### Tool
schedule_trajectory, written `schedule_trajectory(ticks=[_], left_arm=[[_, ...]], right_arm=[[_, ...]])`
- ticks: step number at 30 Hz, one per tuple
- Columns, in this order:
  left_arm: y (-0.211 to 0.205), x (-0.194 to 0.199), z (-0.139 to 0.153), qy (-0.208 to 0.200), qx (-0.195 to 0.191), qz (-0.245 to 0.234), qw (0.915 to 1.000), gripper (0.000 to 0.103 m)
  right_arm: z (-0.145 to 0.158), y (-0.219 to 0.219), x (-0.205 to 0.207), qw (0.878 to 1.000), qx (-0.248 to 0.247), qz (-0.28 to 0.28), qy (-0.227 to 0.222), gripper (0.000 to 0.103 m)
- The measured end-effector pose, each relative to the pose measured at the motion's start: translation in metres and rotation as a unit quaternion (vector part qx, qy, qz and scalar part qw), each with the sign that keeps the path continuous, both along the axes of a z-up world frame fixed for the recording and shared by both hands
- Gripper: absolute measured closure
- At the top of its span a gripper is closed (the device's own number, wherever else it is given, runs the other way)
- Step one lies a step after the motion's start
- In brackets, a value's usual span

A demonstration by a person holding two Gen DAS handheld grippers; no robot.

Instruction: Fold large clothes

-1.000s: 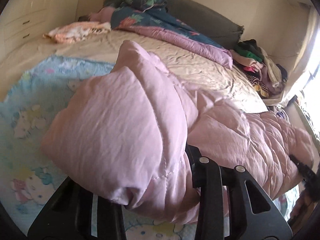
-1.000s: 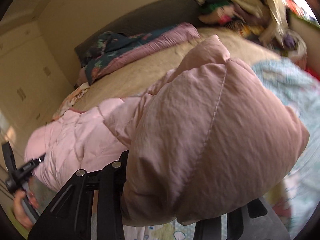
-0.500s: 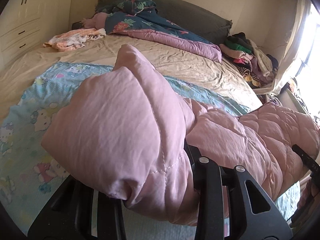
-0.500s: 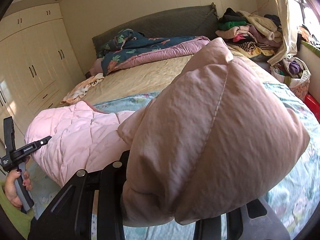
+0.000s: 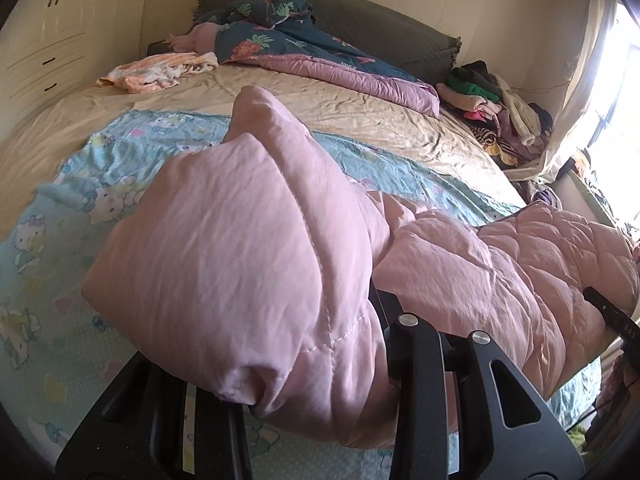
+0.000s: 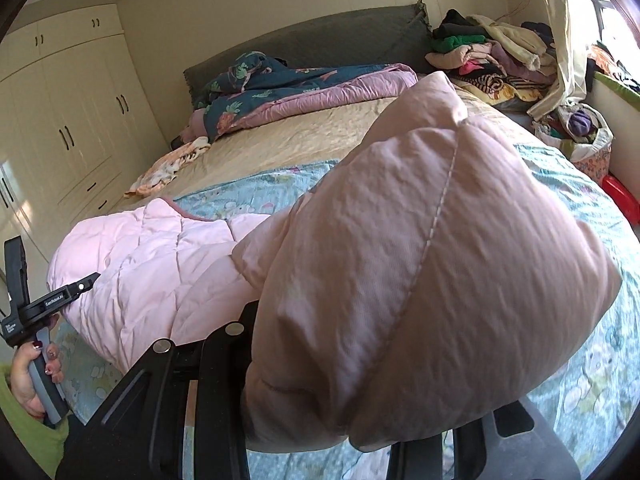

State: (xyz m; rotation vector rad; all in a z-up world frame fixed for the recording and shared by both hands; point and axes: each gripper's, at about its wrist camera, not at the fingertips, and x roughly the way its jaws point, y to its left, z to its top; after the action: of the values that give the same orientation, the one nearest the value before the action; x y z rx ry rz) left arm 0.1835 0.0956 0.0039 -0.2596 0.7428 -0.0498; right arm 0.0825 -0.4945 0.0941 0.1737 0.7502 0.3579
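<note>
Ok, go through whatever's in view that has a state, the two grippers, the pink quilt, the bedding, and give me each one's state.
Left gripper: shut on a bunched corner of the pink quilt.
Right gripper: shut on another bunched corner.
Pink quilt: held up at both corners, middle sagging between them.
Cartoon sheet: spread flat on the bed.
Floral duvet: rumpled at the headboard.
Clothes pile: unfolded heap.

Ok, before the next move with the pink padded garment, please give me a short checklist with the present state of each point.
1. Left gripper closed on pink padded garment: ok.
2. Right gripper closed on the same garment: ok.
3. Garment spans between both grippers without twist: cannot tell, the bunched corners hide it.
4. Landing area on the blue cartoon blanket free of other things: ok.
5. Peach cloth and clothes pile away from the garment: ok.
6. Lower edge of garment: cannot tell, out of view.
</note>
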Motion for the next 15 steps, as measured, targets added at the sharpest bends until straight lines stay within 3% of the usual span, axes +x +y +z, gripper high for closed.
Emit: schedule_trajectory(ticks=[15], left_arm=[[0.002,-0.042,-0.025,-0.001,0.006,0.004,1.0000,0.074]], right_arm=[[-0.024,-0.007,-0.036,1.000,0.012,-0.009,0.015,0.071]])
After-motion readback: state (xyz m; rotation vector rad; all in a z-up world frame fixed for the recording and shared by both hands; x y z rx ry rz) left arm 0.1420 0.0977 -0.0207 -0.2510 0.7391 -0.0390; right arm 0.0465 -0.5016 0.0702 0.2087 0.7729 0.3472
